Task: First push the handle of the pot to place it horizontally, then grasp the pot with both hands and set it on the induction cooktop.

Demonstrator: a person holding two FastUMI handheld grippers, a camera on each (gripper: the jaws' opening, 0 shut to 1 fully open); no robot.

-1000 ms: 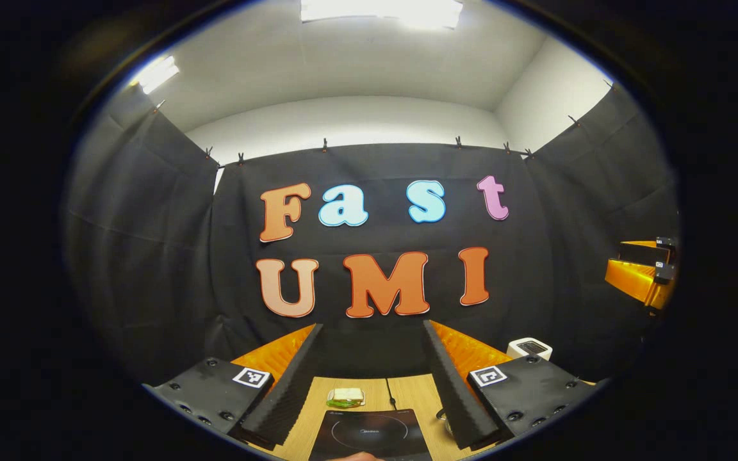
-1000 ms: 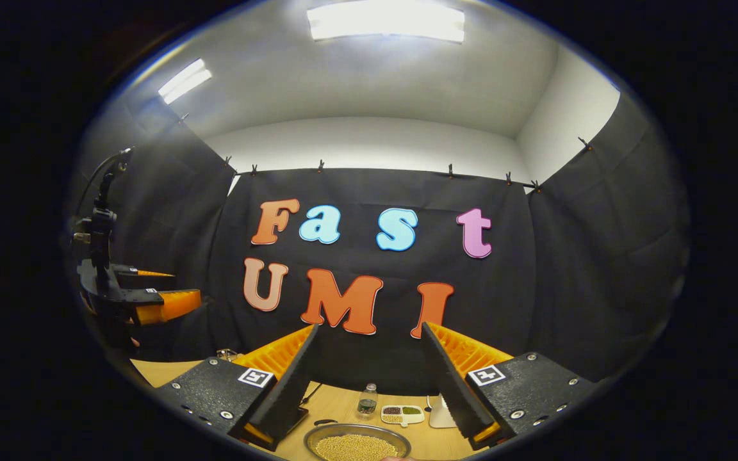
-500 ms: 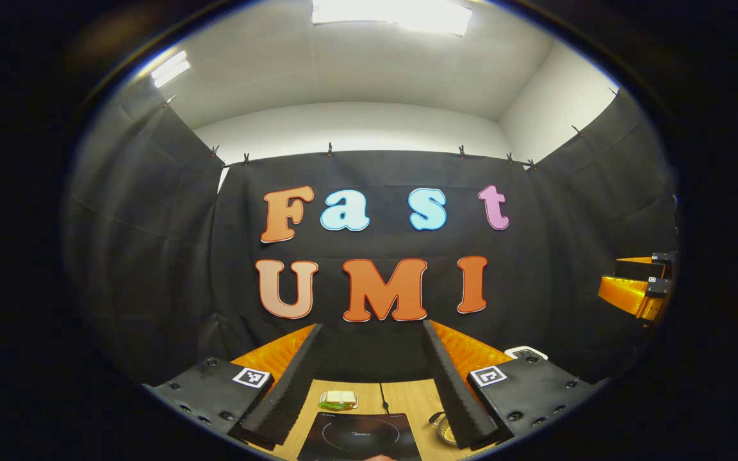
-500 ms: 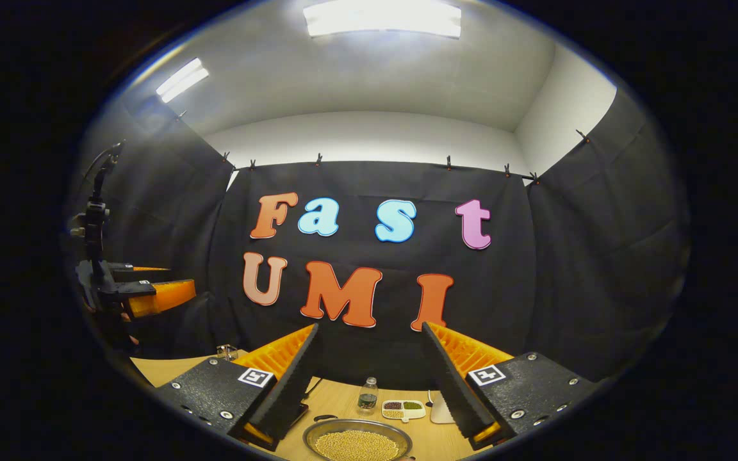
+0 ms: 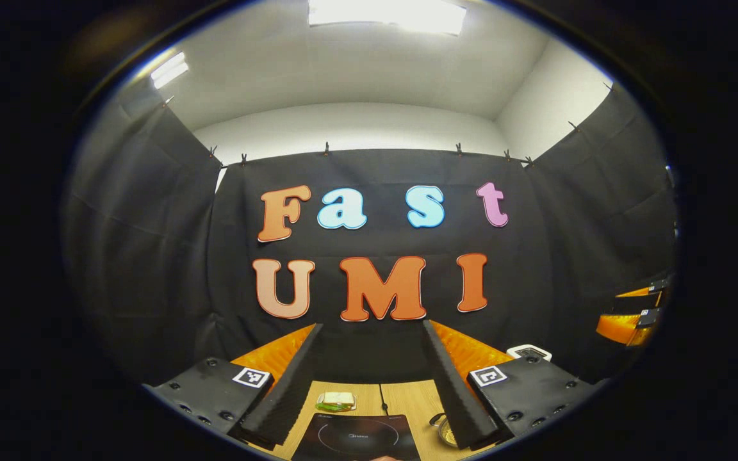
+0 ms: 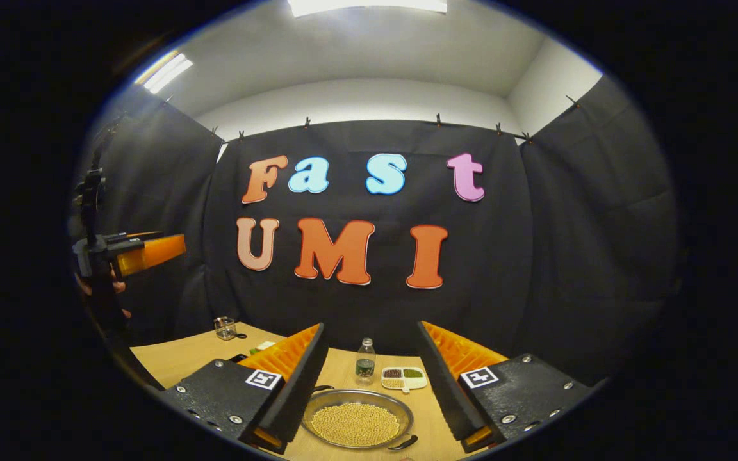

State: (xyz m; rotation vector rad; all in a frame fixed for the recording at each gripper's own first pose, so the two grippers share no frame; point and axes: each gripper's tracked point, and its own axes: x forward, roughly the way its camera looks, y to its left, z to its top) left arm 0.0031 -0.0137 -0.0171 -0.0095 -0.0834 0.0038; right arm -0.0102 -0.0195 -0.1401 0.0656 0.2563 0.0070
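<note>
Pot [image 6: 357, 419], a shallow metal pan heaped with small pale beans, was seen at the bottom centre of the right gripper view, resting on the wooden table [image 6: 183, 355] between the spread fingers of the right gripper [image 6: 369, 371], which pinched nothing. It was judged stiff and fairly heavy with its load, smooth at the rim and liable to spill if tipped, so a level lift by two opposite points was thought wise. A dark handle [image 6: 404, 442] was seen at the pot's lower right edge and a second small loop [image 6: 321, 388] at its upper left; these were judged the natural places to take hold. In the left gripper view the induction cooktop [image 5: 356, 438] lay at the bottom centre, flat and dark, between the spread fingers of the left gripper [image 5: 372, 365], which also held nothing; the pot's rim [image 5: 444, 430] showed just to the right of it. A faint mark was printed on the cooktop's glass, too small to be read. At the far left of the right gripper view the left gripper [image 6: 145, 251] was seen raised well above the table.
</note>
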